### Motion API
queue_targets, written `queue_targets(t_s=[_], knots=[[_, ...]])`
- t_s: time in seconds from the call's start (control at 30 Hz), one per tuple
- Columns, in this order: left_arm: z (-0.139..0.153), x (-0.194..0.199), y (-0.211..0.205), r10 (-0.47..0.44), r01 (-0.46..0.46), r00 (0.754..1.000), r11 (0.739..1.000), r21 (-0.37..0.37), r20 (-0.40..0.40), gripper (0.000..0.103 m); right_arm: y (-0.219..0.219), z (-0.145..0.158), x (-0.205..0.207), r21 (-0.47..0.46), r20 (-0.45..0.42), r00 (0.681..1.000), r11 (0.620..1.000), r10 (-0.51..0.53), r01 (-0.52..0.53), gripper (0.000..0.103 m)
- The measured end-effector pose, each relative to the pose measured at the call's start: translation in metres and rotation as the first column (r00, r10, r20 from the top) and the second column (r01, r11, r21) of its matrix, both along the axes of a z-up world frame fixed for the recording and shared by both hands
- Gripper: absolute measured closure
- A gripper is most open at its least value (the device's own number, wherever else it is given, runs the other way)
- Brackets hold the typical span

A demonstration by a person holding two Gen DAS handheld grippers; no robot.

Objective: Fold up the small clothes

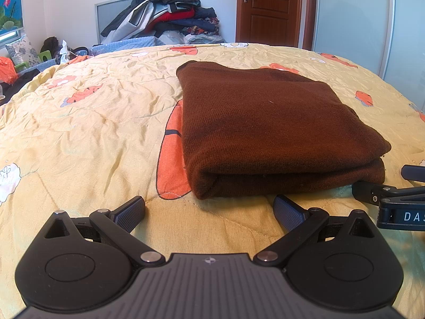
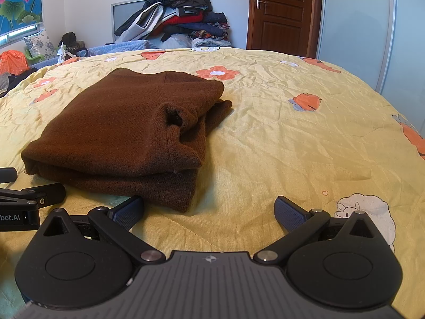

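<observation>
Sweater (image 1: pixel 268 122): brown, folded, lying on yellow flowered quilt (image 1: pixel 93 133) | Left gripper (image 1: pixel 209 210): fingers spread, empty, just short of fold | Right gripper (image 2: pixel 208 210): fingers spread, empty, beside sweater's near corner

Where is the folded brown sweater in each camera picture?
Left wrist view: the brown sweater lies right of centre on the yellow quilt, just beyond the open left gripper.
Right wrist view: it lies left of centre, ahead of the open right gripper.
Shared landmark: the wooden door behind the bed.
</observation>
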State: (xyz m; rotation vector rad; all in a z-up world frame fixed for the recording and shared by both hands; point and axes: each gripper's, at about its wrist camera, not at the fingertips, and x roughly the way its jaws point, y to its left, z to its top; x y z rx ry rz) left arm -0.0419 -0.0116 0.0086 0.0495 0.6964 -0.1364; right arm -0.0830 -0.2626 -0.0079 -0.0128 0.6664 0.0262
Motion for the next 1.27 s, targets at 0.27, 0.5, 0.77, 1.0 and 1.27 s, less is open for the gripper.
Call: queue_targets(t_s=[0.27, 0.5, 0.77, 1.0, 1.27], knots=[[0.001, 0.000, 0.002, 0.001, -0.001, 1.000, 1.000, -0.004, -0.006, 0.000, 0.000, 0.000, 0.000, 0.000, 0.000, 1.000, 1.000, 0.000, 0.000, 0.000], [0.001, -0.001, 0.001, 0.020, -0.020, 1.000, 1.000, -0.004, -0.010, 0.000, 0.000, 0.000, 0.000, 0.000, 0.000, 1.000, 1.000, 0.000, 0.000, 0.000], [0.001, 0.000, 0.000, 0.012, -0.012, 1.000, 1.000, -0.005, -0.012, 0.000, 0.000, 0.000, 0.000, 0.000, 0.000, 1.000, 1.000, 0.000, 0.000, 0.000], [0.001, 0.001, 0.001, 0.004, -0.004, 1.000, 1.000, -0.006, -0.009, 0.000, 0.000, 0.000, 0.000, 0.000, 0.000, 1.000, 1.000, 0.000, 0.000, 0.000], [0.003, -0.003, 0.015, 0.025, -0.025, 1.000, 0.998, -0.051, -0.006, 0.000, 0.000, 0.000, 0.000, 0.002, -0.001, 1.000, 1.000, 0.000, 0.000, 0.000]])
